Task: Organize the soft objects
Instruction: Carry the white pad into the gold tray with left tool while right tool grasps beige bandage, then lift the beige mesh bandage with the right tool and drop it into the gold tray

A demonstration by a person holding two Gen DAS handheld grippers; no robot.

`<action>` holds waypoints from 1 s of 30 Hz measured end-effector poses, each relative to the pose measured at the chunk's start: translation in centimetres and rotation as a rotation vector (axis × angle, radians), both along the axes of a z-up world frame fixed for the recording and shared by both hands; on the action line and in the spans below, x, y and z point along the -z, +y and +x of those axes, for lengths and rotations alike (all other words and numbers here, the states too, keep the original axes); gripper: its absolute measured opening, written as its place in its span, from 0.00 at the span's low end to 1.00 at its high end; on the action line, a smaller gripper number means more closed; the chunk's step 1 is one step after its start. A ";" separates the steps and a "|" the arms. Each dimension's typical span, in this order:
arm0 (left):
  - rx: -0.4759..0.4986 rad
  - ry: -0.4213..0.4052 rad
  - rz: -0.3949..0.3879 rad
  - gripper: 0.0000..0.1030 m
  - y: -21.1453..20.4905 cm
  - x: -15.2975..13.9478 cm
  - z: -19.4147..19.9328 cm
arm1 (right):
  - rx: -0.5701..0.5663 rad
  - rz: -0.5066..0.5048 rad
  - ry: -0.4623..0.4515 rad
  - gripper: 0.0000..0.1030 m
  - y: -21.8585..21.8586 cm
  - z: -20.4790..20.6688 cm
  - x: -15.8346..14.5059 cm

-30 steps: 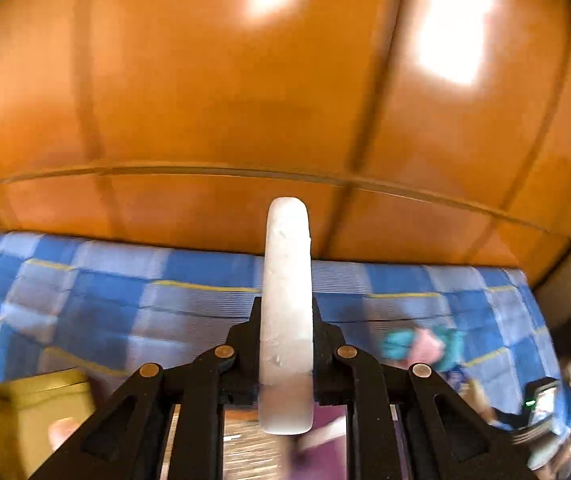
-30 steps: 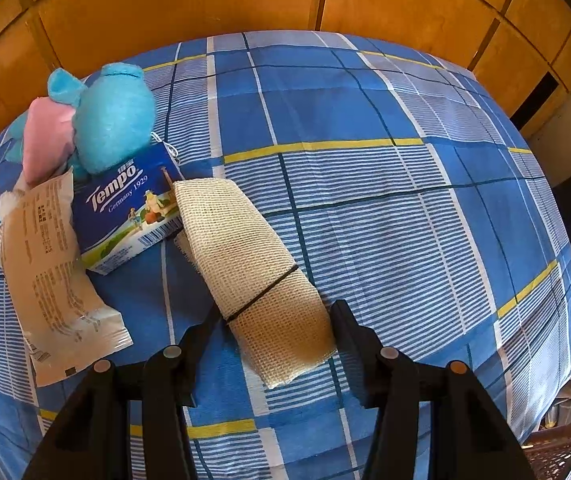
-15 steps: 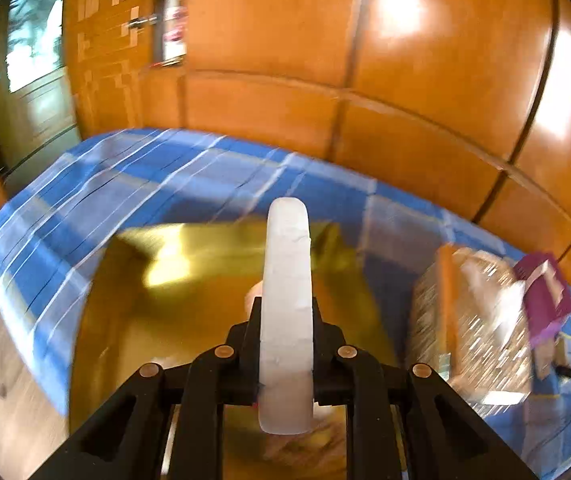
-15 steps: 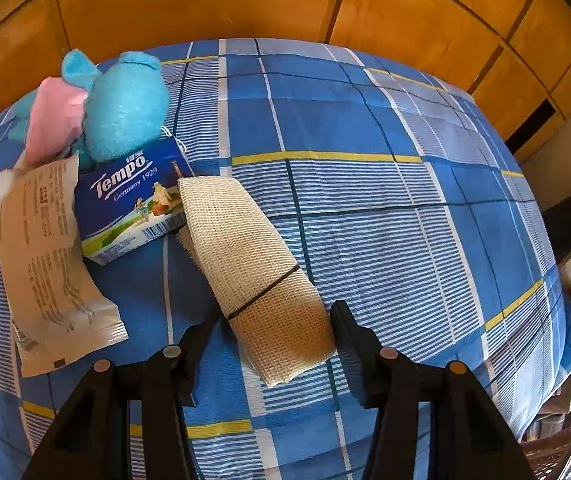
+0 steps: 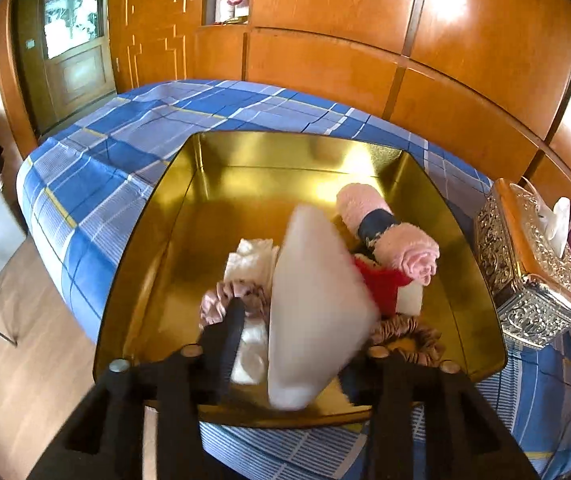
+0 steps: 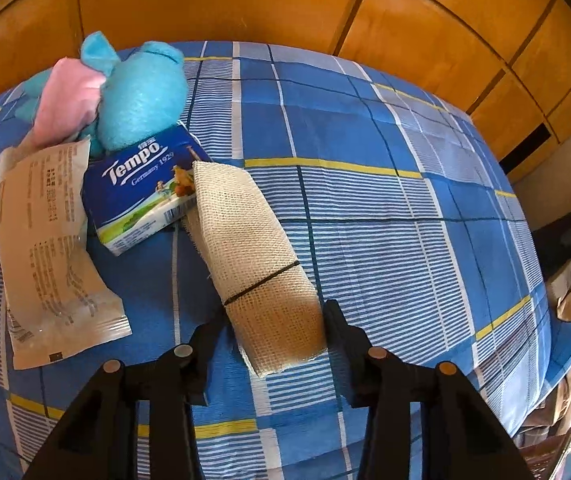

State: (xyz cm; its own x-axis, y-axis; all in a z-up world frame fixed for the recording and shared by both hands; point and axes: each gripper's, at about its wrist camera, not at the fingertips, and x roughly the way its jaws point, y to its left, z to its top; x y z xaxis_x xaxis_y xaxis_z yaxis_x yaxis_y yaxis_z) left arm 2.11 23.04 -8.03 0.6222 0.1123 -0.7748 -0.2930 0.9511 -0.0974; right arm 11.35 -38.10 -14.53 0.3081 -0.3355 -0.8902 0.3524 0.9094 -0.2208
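Left claw [image 5: 301,344] over gold tin [image 5: 469,240], jaws opening, blurred white pad [image 5: 317,304] tilted between them, loose. In tin: pink rolled towel [image 5: 397,236], scrunchies. Right claw [image 6: 273,320] closing around beige mesh roll [image 6: 253,248] on bed [image 6: 405,208], pads not yet pressing.

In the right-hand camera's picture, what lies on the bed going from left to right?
White printed packet → blue Tempo tissue pack → beige mesh cloth bundle, which lies between the fingers of the right gripper. The plush toy sits behind the first two.
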 end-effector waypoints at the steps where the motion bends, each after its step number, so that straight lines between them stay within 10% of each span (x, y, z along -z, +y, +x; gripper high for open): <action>1: 0.004 -0.005 0.003 0.43 -0.1 0.0 -0.3 | -0.001 -0.005 0.001 0.41 0.1 0.0 0.0; 6: 0.010 -0.045 0.036 0.67 -0.4 -1.0 -1.1 | 0.003 -0.007 0.000 0.41 0.0 0.0 0.0; 20: 0.094 -0.139 0.106 0.77 -2.1 -4.1 -3.1 | 0.155 0.133 -0.034 0.38 -1.4 -2.2 -1.8; 30: 0.146 -0.132 0.114 0.77 -3.4 -3.9 -3.1 | -0.002 0.038 -0.134 0.38 1.8 4.3 -12.2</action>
